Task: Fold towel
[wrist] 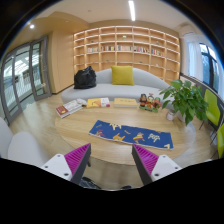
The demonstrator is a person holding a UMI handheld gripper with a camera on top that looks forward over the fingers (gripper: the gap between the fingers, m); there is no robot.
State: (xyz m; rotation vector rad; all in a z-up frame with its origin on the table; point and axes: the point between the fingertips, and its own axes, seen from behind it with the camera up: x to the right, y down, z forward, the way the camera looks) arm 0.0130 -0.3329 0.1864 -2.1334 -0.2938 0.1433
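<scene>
Blue patterned towel (117,131) lying flat and spread out near the front edge of the round wooden desk (60,128), a bit right of the desk's middle. Not touched by anything.

Gripper (111,160) held up high and back from the desk's near edge, pointing level across the room, towel just ahead of and between the fingers. Fingers spread wide apart, magenta pads (76,157) facing each other, nothing held between them.

Further back on the desk: open books (72,106) and papers toward the left rear edge, some small colourful toys (150,101) toward the right rear, and a leafy potted plant (187,98) at the right edge. White chair (27,148) tucked by the near left side.

Beyond the desk, a light sofa (115,89) with a yellow cushion (122,74) and a dark bag (85,77) on it, wooden bookshelves (125,44) behind.
</scene>
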